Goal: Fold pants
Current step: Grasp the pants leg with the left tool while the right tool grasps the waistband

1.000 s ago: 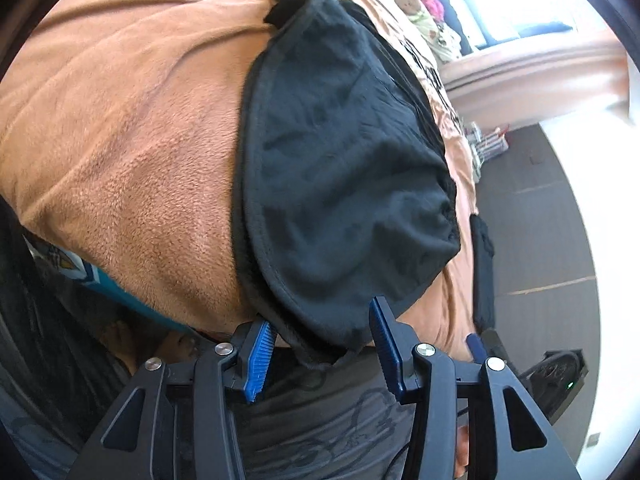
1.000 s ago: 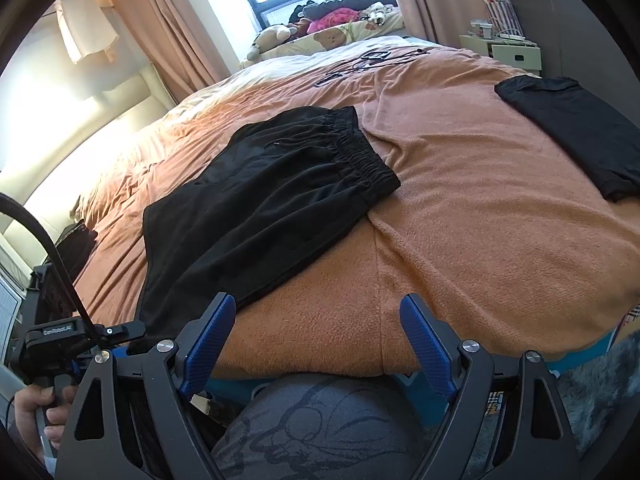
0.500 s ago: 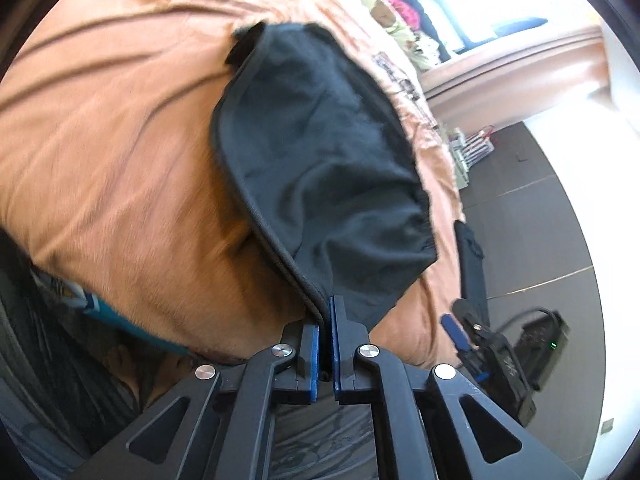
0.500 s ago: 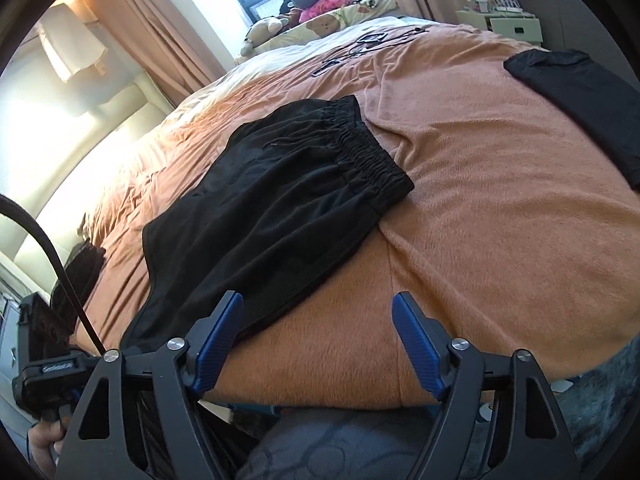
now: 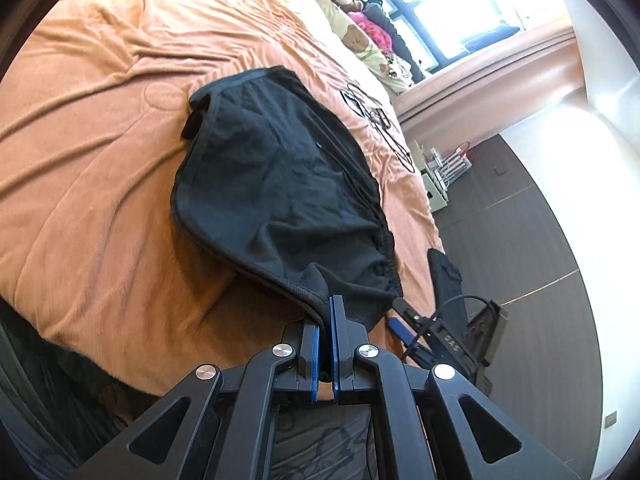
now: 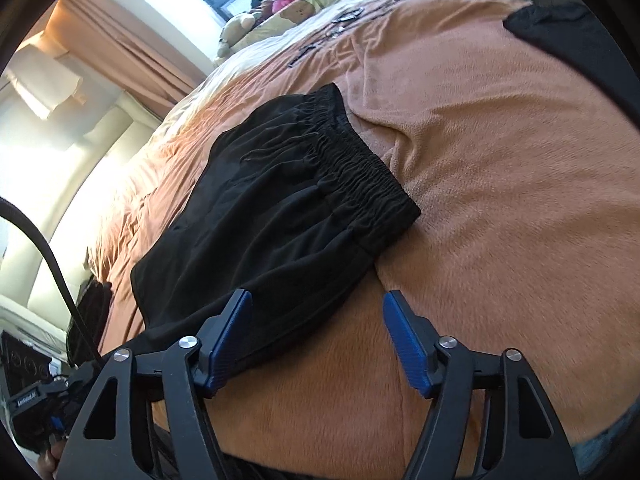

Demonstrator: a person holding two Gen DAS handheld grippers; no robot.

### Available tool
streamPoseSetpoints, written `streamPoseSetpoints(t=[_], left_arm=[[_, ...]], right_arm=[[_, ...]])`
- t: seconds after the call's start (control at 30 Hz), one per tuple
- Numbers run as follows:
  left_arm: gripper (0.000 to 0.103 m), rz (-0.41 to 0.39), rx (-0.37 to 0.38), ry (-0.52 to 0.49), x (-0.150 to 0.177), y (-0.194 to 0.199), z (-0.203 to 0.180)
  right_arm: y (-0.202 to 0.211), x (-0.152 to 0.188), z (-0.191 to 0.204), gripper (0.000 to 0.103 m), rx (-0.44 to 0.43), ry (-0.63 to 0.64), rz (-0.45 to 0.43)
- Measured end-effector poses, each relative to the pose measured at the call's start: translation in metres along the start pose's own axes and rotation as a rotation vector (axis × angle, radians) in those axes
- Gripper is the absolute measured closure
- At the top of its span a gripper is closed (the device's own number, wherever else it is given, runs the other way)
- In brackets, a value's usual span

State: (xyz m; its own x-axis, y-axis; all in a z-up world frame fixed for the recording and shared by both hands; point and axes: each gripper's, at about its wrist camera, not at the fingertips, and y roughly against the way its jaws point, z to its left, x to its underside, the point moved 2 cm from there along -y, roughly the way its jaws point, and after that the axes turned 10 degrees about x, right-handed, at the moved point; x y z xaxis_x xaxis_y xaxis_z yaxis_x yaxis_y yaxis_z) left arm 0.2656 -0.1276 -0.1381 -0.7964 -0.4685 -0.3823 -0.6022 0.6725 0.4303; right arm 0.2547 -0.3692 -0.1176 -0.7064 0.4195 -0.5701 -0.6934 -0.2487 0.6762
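The black pants (image 5: 280,200) lie flat on the orange bed (image 5: 100,160), stretching straight ahead of the left claw (image 5: 326,320), which is clenched on the hem corner nearest it. The right claw (image 6: 316,320) hangs released, its left finger over the pants' near edge, the elastic waistband (image 6: 360,168) ahead and slightly right. The long axis runs sideways across its view, so the right claw seems nearer the waistband end.

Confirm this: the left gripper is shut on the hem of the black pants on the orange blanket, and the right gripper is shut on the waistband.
Not quite. The right gripper is open, gripping nothing, as the right wrist view shows. The left gripper is indeed shut on the hem of the black pants on the orange blanket.
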Motion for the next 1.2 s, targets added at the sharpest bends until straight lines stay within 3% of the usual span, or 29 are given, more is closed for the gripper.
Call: streamPoseSetpoints(t=[0.17, 0.23, 0.33, 0.8, 1.2], left_arm=[[0.099, -0.014, 0.002, -0.006, -0.011, 0.001, -0.004], [0.099, -0.021, 0.01, -0.007, -0.017, 0.003, -0.006], [0.099, -0.024, 0.026, -0.017, -0.026, 0.003, -0.014], [0.099, -0.103, 0.058, -0.065, -0.091, 0.012, -0.041], [0.099, -0.144, 0.092, -0.074, -0.166, -0.006, -0.045]], right_arm=[[-0.019, -0.013, -0.012, 0.056, -0.018, -0.068, 0.031], [-0.022, -0.018, -0.014, 0.081, -0.022, -0.08, 0.043], [-0.019, -0.024, -0.012, 0.097, -0.051, -0.08, 0.042], [0.013, -0.047, 0.014, 0.099, -0.097, -0.06, -0.075], [-0.009, -0.088, 0.044, 0.099, -0.111, -0.099, -0.116]])
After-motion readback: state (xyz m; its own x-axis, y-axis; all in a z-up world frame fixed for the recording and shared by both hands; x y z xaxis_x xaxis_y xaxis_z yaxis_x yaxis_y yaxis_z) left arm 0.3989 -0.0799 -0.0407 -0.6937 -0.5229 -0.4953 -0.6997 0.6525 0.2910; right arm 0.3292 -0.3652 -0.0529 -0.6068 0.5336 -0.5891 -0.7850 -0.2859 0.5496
